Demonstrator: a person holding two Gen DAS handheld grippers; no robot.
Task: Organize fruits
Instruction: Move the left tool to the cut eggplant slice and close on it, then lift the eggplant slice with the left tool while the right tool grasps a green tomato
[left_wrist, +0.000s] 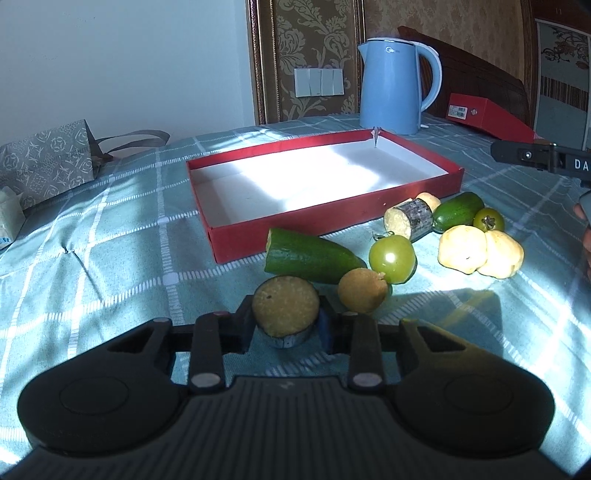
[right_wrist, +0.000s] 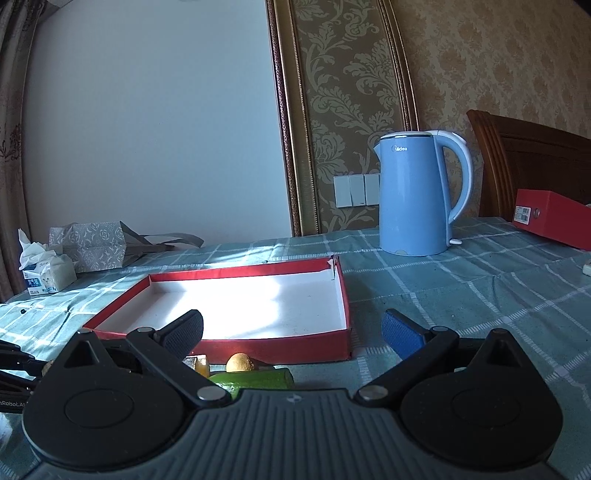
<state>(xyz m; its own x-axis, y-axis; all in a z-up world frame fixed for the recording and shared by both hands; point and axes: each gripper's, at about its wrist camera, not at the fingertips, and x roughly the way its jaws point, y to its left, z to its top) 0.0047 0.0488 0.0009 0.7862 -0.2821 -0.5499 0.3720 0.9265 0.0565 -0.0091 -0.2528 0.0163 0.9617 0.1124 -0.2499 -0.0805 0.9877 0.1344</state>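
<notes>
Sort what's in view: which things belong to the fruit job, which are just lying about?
Job:
- eggplant slice, in the left gripper
- red tray
- cucumbers
- green tomatoes
- yellow fruits
- eggplant chunk
- round brown fruit
- right gripper, open

Lying about:
- kettle
- red box
- gift bag
- tissues

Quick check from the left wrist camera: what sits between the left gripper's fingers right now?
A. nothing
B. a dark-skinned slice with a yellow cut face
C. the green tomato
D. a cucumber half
B: the left gripper has both pads against the dark-skinned slice, its yellow cut face towards the camera; the green tomato and the cucumber half lie beyond it.
</notes>
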